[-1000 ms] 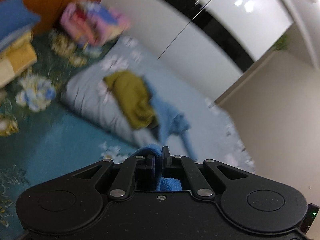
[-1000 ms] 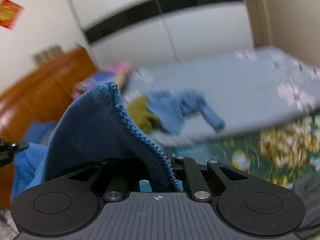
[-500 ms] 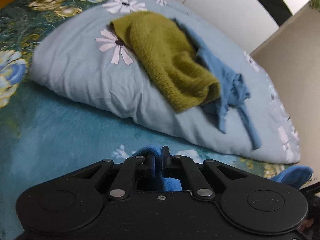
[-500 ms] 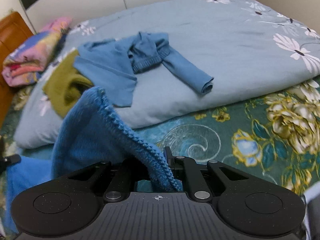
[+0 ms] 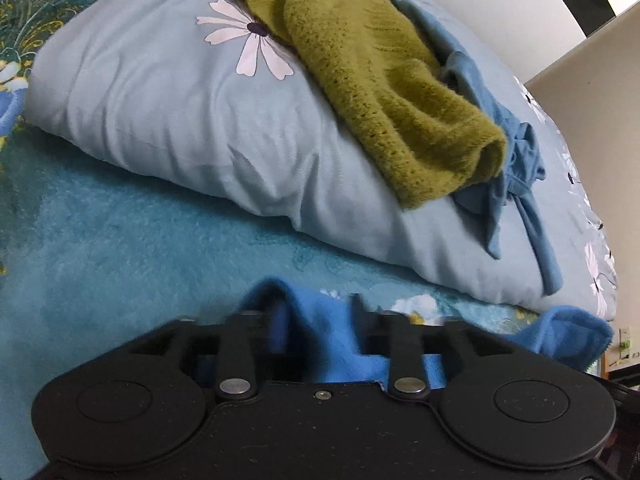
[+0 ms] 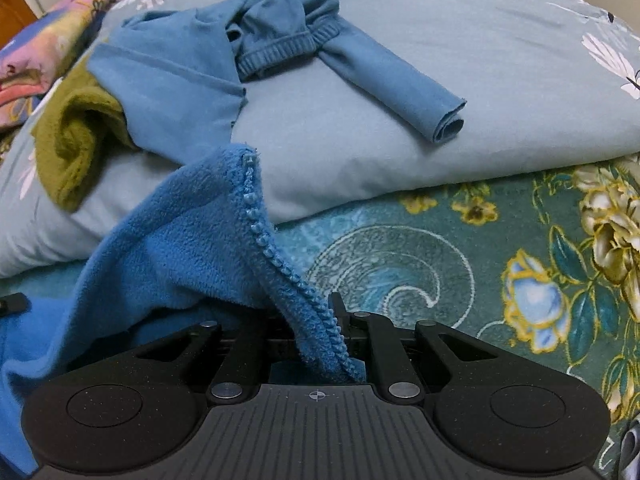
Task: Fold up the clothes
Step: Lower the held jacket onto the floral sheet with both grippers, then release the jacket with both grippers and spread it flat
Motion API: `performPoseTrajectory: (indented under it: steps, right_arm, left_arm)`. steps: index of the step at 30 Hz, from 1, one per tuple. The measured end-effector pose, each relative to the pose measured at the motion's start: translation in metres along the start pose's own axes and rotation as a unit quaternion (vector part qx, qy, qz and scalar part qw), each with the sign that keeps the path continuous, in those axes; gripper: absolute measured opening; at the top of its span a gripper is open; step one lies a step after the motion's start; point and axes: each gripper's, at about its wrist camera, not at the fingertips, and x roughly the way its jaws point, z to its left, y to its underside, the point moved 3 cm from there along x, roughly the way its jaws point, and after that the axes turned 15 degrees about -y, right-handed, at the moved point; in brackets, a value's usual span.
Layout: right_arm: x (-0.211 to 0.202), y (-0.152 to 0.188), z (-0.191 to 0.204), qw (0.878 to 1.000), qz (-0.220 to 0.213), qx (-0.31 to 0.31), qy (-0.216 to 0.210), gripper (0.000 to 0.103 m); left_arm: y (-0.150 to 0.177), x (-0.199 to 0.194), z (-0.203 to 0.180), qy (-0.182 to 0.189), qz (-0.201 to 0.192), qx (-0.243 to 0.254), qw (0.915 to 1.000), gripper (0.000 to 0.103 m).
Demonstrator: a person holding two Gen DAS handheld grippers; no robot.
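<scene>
A bright blue fleece garment (image 6: 180,240) with a scalloped edge hangs from my right gripper (image 6: 316,312), which is shut on that edge low over the bed. The same fleece (image 5: 320,332) lies bunched between the fingers of my left gripper (image 5: 308,308), whose jaws are opening and stand apart from the cloth. An olive knit sweater (image 5: 380,80) and a light blue long-sleeved top (image 6: 180,80) lie crumpled on the pale blue flowered duvet (image 5: 160,100) ahead of both grippers.
The duvet (image 6: 440,40) is a thick folded mound on a teal floral bedspread (image 6: 440,260). A folded pink patterned stack (image 6: 48,52) sits at the far left. A pale wall (image 5: 592,80) borders the bed on the right in the left wrist view.
Both grippers have come down from high above the bed to just over the bedspread, carrying the blue fleece. The left jaws, shut on the fleece before, now stand apart.
</scene>
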Motion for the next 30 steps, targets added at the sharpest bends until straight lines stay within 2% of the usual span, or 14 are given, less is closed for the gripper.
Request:
performPoseTrajectory:
  steps: [2, 4, 5, 7, 8, 11, 12, 15, 19, 23, 27, 30]
  right_arm:
    - [-0.007, 0.0, 0.002, 1.0, 0.0, -0.003, -0.003, 0.013]
    - [-0.015, 0.001, 0.005, 1.0, -0.005, -0.009, -0.008, 0.028]
    - [-0.022, 0.002, 0.009, 1.0, -0.012, -0.016, -0.008, 0.039]
    - [-0.039, 0.007, 0.015, 0.999, -0.029, -0.032, -0.013, 0.044]
    - [-0.049, 0.01, 0.018, 0.998, -0.039, -0.037, -0.017, 0.05]
    - [-0.086, 0.023, 0.028, 0.996, -0.072, -0.043, -0.036, 0.052]
    - [-0.099, 0.03, 0.031, 0.995, -0.081, -0.04, -0.046, 0.056]
    - [-0.125, 0.053, 0.043, 0.991, -0.084, -0.054, -0.087, 0.061]
    - [-0.125, 0.085, 0.071, 0.985, -0.043, -0.101, -0.13, 0.061]
    - [-0.101, 0.108, 0.103, 0.979, 0.007, -0.131, -0.157, 0.061]
    - [-0.067, 0.113, 0.132, 0.971, 0.051, -0.162, -0.166, 0.061]
    - [-0.039, 0.105, 0.15, 0.967, 0.073, -0.184, -0.159, 0.061]
  left_arm:
    - [0.002, -0.013, -0.001, 0.009, -0.005, 0.001, 0.9999, 0.042]
    - [0.008, -0.032, 0.001, 0.011, -0.016, 0.003, 0.9998, 0.047]
    - [0.011, -0.043, 0.002, 0.01, -0.024, 0.004, 0.9997, 0.047]
    - [0.023, -0.071, 0.009, 0.002, -0.047, -0.002, 0.9989, 0.053]
    - [0.031, -0.083, 0.012, -0.005, -0.058, -0.008, 0.9983, 0.054]
    - [0.066, -0.121, 0.029, -0.034, -0.076, -0.022, 0.9963, 0.057]
    - [0.078, -0.133, 0.035, -0.044, -0.082, -0.026, 0.9953, 0.058]
    - [0.123, -0.168, 0.054, -0.084, -0.093, -0.027, 0.9918, 0.061]
    - [0.184, -0.206, 0.081, -0.126, -0.098, -0.02, 0.987, 0.066]
    - [0.231, -0.218, 0.105, -0.156, -0.078, 0.0, 0.9847, 0.067]
    - [0.251, -0.21, 0.136, -0.18, -0.058, 0.003, 0.982, 0.068]
    - [0.254, -0.2, 0.158, -0.187, -0.044, -0.016, 0.9813, 0.068]
